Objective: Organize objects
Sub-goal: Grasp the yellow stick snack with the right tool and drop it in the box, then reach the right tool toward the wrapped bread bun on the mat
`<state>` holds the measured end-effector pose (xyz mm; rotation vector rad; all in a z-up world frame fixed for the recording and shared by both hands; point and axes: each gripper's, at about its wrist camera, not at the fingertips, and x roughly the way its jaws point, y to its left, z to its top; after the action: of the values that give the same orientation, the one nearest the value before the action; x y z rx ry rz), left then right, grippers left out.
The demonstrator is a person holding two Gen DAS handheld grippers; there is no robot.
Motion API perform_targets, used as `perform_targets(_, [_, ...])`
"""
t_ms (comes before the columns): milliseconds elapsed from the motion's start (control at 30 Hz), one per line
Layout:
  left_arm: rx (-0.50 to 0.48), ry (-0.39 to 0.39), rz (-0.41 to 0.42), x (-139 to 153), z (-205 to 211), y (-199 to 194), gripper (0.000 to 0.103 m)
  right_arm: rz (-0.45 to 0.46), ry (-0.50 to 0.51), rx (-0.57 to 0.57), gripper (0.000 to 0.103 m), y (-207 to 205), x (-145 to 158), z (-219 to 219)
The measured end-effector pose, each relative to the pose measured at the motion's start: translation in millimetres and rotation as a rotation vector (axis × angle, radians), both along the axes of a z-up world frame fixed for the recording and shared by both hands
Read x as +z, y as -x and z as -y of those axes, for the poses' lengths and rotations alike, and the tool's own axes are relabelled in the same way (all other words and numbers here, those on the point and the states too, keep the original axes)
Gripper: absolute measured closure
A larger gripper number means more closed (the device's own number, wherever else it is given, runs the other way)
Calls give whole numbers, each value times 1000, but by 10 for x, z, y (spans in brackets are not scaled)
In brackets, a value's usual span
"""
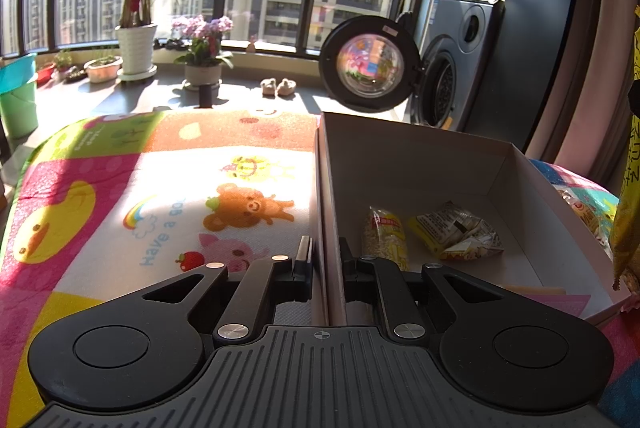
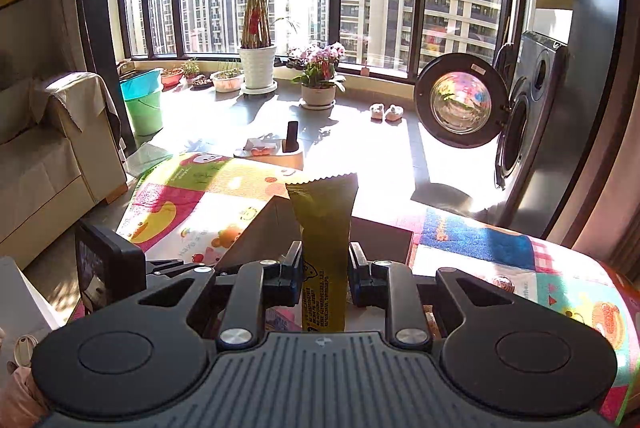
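Left gripper (image 1: 326, 260) is clamped on the left wall of the open white cardboard box (image 1: 516, 164), which sits on the colourful cartoon-print play mat (image 1: 160, 188). Inside the box lie a yellow-and-red snack packet (image 1: 385, 234) and a crumpled yellow-and-silver snack packet (image 1: 456, 230), side by side. Right gripper (image 2: 325, 268) pinches a yellow zigzag-edged snack pouch (image 2: 324, 212), upright, above the box. Front-loader washing machine (image 2: 532, 116) door hangs open behind.

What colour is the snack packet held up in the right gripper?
The snack packet is yellow with black print and a zigzag top edge; the right wrist view shows it best.
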<state>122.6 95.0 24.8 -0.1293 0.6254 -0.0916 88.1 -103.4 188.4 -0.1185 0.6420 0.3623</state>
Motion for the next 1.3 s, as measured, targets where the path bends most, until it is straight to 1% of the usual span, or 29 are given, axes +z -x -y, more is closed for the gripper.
perform_targets(67, [0, -1, 0, 0, 0, 0, 90, -38, 24, -17, 81, -237, -131, -73])
perform_targets(167, [0, -1, 0, 0, 0, 0, 90, -107, 74, -66, 81, -578, -415, -150])
perform_targets(233, [0, -2, 0, 0, 4, 0, 90, -134, 96, -101, 81, -751, -576, -162])
perform_targets(333, [0, -1, 0, -2, -1, 0, 90, -192, 111, -127, 81, -926, -790, -154])
perform_targets(433, [0, -2, 1, -3, -1, 0, 90, -213, 128, -147, 80, -992, -933, -193])
perform_targets(500, [0, -3, 1, -3, -2, 0, 90, -220, 115, -157, 80, -1000, -983, -158])
perform_targets(533, [0, -4, 1, -1, -2, 3, 90, -218, 109, -160, 78, -992, -988, -149])
perform_targets(600, [1, -6, 2, 1, -2, 10, 90, -212, 102, -160, 77, -953, -978, -107])
perform_targets(767, [0, -3, -2, -4, -14, 11, 90, -167, 79, -157, 76, -784, -799, 61])
perform_targets(867, [0, -4, -2, -5, -15, 10, 90, -127, 64, -162, 67, -643, -646, 238])
perform_targets(933, [0, -3, -2, -5, -14, 11, 90, -88, 79, -193, 56, -551, -546, 412])
perform_targets(1000, [1, -1, -3, -5, -19, 9, 90, -81, 88, -240, 50, -509, -514, 607])
perform_targets(1067, [1, -3, -2, -7, -19, 10, 90, -105, 86, -291, 47, -521, -555, 803])
perform_targets(1133, [1, -2, -2, -6, -23, 8, 90, -154, 65, -338, 42, -580, -652, 980])
perform_targets(1200, [1, -2, -2, -6, -20, 9, 90, -213, 16, -384, 41, -658, -775, 1106])
perform_targets(1267, [0, -2, -2, -6, -20, 9, 90, -274, -57, -415, 39, -762, -905, 1177])
perform_targets(1300, [0, -1, -2, -6, -22, 9, 90, -299, -90, -430, 33, -817, -959, 1196])
